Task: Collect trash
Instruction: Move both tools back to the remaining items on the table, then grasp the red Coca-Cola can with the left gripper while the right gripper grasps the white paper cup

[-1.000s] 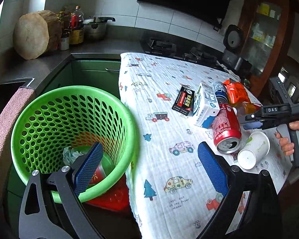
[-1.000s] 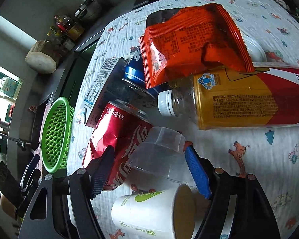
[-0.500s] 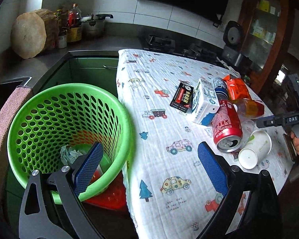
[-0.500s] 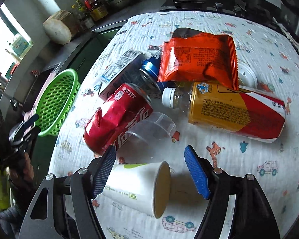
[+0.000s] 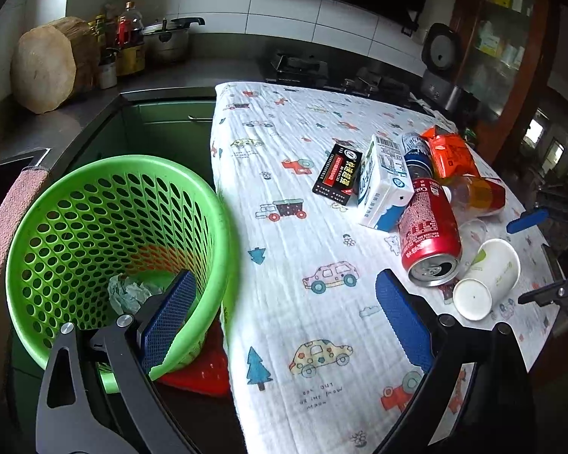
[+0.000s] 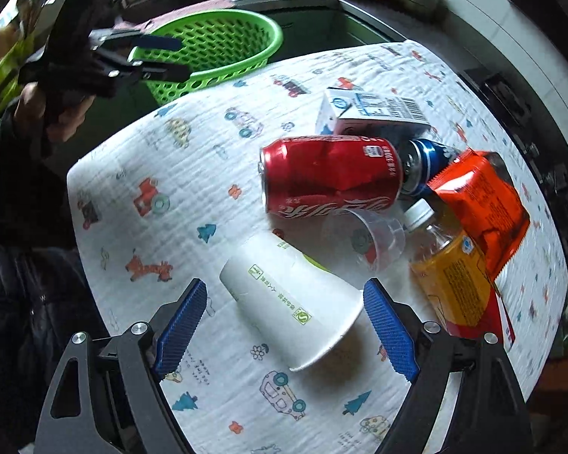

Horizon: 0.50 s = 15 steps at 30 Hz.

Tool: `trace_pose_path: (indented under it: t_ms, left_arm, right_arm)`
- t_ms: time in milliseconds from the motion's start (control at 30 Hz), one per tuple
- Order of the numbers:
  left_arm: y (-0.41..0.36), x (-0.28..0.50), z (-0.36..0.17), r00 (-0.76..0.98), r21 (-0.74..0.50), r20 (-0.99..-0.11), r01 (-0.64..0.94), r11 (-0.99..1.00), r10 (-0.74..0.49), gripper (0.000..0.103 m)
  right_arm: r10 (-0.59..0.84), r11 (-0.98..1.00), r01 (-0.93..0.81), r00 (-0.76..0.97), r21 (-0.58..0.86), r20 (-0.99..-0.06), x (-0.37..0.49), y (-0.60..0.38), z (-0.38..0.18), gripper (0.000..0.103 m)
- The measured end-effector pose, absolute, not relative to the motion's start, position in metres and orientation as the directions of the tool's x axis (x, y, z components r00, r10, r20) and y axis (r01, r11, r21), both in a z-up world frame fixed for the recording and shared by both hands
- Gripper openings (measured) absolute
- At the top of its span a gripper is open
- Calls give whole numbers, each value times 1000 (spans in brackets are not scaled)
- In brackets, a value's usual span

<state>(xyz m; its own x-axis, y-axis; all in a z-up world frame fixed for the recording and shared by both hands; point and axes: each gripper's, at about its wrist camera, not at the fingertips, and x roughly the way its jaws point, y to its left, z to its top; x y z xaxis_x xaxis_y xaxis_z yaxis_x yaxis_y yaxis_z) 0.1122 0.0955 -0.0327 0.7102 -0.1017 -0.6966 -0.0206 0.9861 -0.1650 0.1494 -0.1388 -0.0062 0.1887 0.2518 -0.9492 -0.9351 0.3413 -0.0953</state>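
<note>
Now – right tool (image 6: 284, 321) spreading, straddling paper cup (image 6: 291, 299) untouched | left tool (image 5: 284, 317) released

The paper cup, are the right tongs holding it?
No. The right tongs are open around the lying paper cup, having just widened; the pads aren't touching it. Nothing is held.

left tongs (image 5: 284, 314) open, right tongs (image 6: 284, 325) just opening
</note>
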Motion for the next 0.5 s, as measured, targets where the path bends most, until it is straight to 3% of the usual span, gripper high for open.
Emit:
trace_pose_path:
  t_ms: [400, 500]
  left_arm:
    - [85, 133, -34, 679, -175, -720, 27, 984, -147, 94]
    - [78, 139, -33, 665, -199, -721, 69, 978, -194, 94]
  right_arm:
    - [120, 60, -973, 229, -223, -966, 134, -114, -54, 81]
    - [104, 30, -957, 289, -288, -952, 130, -116, -62, 72]
